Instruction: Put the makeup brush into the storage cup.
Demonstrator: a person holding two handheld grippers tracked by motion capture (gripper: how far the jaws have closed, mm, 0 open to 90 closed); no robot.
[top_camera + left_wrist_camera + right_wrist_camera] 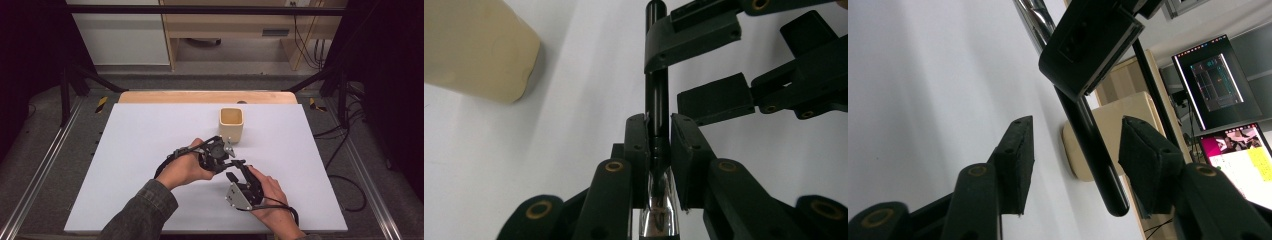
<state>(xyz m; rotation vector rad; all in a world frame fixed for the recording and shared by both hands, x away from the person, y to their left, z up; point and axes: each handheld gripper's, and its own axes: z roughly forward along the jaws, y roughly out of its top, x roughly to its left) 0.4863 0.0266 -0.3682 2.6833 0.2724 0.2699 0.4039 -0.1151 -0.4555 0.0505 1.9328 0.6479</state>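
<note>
Broadly, scene: a white table top (pixel 125 165) is seen with a cream cup (pixel 231 124) standing upright toward the far side, just beyond both hands.
Thing in hand: a slim black pen (pixel 657 95) with a chrome end is held above the table, in front of the cup, between the two grippers.
Left gripper (pixel 220 150): its jaws are clamped tight on the pen near the chrome end, as seen in the left gripper view.
Right gripper (pixel 1075 165): its jaws stand partly apart with the pen's free black end (pixel 1093 145) between them; the pads are not seen pressing on it.
Long axis: the pen is seen running straight out from the left jaws and into the gap of the right jaws.
Key relation: the free end lies nearer the right-hand pad, so closure is judged likely to seat there first.
Nearer hand: both are at the pen; the left one alone carries it.
</note>
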